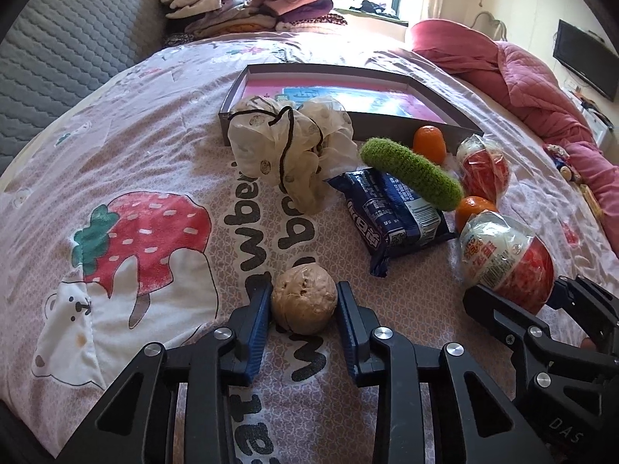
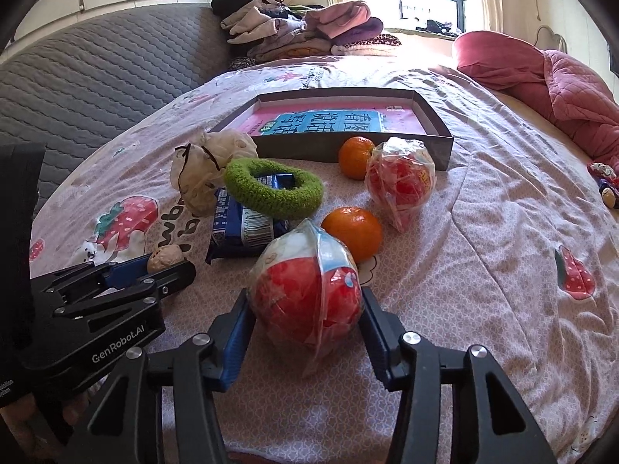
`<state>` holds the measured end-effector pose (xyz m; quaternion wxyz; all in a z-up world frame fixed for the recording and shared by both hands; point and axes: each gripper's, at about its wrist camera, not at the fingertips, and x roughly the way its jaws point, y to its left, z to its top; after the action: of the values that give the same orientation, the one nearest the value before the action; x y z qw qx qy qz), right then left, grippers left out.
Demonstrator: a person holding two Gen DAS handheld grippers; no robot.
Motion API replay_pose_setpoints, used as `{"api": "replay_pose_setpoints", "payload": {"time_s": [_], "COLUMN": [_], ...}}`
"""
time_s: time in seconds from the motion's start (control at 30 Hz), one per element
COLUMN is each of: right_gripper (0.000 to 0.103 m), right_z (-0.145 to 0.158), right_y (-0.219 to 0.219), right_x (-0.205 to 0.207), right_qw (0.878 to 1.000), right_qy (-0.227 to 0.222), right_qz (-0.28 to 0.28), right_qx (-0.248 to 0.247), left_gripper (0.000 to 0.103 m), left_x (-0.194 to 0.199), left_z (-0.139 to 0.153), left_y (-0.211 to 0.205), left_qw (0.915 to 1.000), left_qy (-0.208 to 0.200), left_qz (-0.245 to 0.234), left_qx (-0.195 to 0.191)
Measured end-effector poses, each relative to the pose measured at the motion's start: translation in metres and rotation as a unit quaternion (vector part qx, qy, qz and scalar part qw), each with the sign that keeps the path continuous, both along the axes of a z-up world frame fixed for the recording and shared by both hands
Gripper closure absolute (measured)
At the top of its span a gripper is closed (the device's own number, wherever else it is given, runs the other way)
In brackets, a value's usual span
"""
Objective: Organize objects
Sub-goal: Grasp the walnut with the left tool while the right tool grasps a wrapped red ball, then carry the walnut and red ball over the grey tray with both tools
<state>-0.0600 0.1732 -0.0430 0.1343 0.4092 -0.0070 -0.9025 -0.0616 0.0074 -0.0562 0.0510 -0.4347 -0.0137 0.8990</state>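
Observation:
My left gripper (image 1: 303,301) is shut on a brown walnut (image 1: 303,298) just above the bedsheet; it also shows in the right wrist view (image 2: 166,258). My right gripper (image 2: 305,309) is shut on a red-and-white wrapped egg toy (image 2: 305,294), also seen in the left wrist view (image 1: 506,257). Ahead lie a blue snack packet (image 1: 390,212), a green knitted ring (image 1: 414,172) resting on it, two oranges (image 2: 354,234) (image 2: 356,156), a second wrapped egg toy (image 2: 400,181) and a cream drawstring bag (image 1: 286,147). A grey open box (image 2: 433,116) with a pink book inside stands behind them.
The bed has a pink strawberry-print sheet (image 1: 127,178). A pile of folded clothes (image 2: 305,31) sits at the far end, a red quilt (image 2: 561,85) at the right, a grey quilted headboard (image 1: 65,46) at the left.

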Motion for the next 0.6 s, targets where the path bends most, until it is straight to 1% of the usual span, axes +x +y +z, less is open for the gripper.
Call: {"api": "replay_pose_setpoints", "payload": {"time_s": [0.1,0.6], "right_gripper": [0.051,0.051], "right_z": [0.004,0.035], "right_y": [0.002,0.004], "right_x": [0.003,0.010], "right_qw": [1.000,0.999], "right_qy": [0.008,0.048], "right_qz": [-0.001,-0.005], "right_qx": [-0.001,-0.006], "left_gripper": [0.069,0.069], "left_x": [0.003,0.015], "left_z": [0.003,0.035], "left_y": [0.000,0.011], "left_qw": [1.0000,0.9993], "left_qy": [0.002,0.035], "left_qz": [-0.003,-0.010], "left_qx": [0.007,0.005]}}
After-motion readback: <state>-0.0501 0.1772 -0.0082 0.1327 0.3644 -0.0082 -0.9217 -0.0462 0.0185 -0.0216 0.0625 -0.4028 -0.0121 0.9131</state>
